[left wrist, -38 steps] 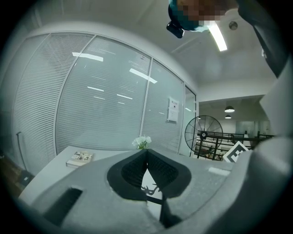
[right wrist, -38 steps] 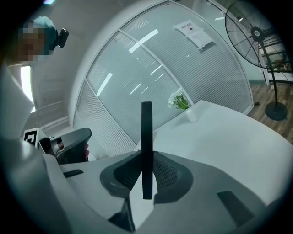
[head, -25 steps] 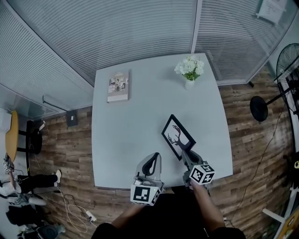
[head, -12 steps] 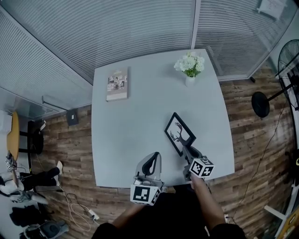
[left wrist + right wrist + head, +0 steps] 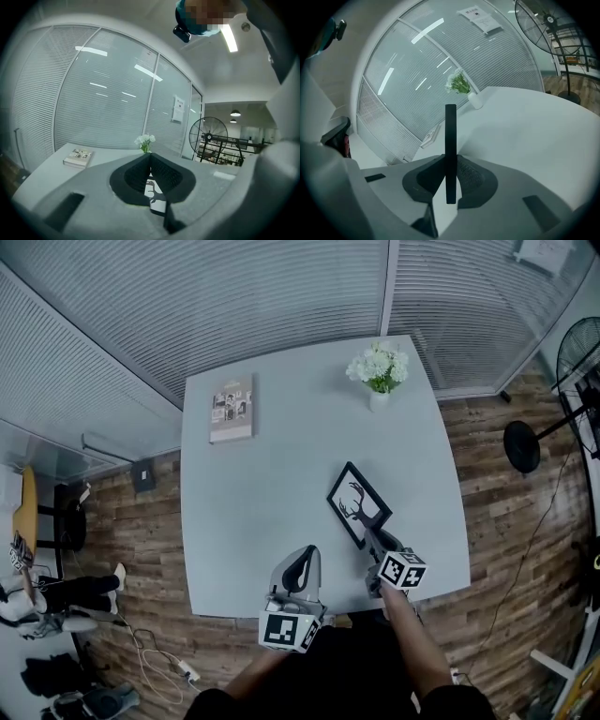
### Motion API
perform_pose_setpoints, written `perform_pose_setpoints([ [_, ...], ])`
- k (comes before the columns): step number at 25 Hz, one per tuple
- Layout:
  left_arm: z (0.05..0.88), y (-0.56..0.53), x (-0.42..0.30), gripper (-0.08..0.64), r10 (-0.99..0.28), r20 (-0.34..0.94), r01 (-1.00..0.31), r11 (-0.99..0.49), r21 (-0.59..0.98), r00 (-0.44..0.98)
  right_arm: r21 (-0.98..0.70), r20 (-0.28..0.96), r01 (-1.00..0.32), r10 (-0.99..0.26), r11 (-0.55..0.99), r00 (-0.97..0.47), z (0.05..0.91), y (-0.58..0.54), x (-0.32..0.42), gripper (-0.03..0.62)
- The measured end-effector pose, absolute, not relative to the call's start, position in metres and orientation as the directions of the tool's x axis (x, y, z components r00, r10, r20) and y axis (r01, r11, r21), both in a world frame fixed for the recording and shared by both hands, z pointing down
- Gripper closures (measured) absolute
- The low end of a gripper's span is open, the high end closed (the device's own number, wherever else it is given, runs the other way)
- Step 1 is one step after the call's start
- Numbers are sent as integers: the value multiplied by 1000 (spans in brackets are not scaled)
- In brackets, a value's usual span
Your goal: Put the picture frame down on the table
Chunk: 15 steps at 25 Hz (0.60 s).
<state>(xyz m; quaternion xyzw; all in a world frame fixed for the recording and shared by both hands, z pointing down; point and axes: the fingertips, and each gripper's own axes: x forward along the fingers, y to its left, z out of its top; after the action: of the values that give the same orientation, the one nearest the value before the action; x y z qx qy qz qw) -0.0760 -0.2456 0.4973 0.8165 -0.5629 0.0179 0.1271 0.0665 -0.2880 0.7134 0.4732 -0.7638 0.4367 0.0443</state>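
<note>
The picture frame (image 5: 357, 503) is black with a deer silhouette on white. It is over the right half of the grey table (image 5: 262, 484), tilted with its face up. My right gripper (image 5: 372, 532) is shut on its near corner. In the right gripper view the frame (image 5: 450, 136) stands edge-on between the jaws. Whether its far edge touches the table I cannot tell. My left gripper (image 5: 300, 568) hovers at the table's near edge, left of the frame. Its jaws are shut and empty. In the left gripper view the frame (image 5: 156, 194) shows beyond the gripper (image 5: 150, 157).
A book (image 5: 232, 408) lies at the table's far left. A white vase of flowers (image 5: 379, 371) stands at the far right. Blinds and glass walls run behind the table. A standing fan (image 5: 525, 442) is on the wooden floor at right. A person (image 5: 37, 610) sits at far left.
The right gripper and the frame have shifted slightly forward over the table. The left gripper has hardly moved.
</note>
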Motion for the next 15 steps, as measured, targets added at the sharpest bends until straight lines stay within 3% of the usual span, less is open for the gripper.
perform_pose_setpoints([
  [15,500,-245,-75,545,-911,178,-921,-339,194,373,-644,535,-761,-667,74,-518,753,-291,73,517],
])
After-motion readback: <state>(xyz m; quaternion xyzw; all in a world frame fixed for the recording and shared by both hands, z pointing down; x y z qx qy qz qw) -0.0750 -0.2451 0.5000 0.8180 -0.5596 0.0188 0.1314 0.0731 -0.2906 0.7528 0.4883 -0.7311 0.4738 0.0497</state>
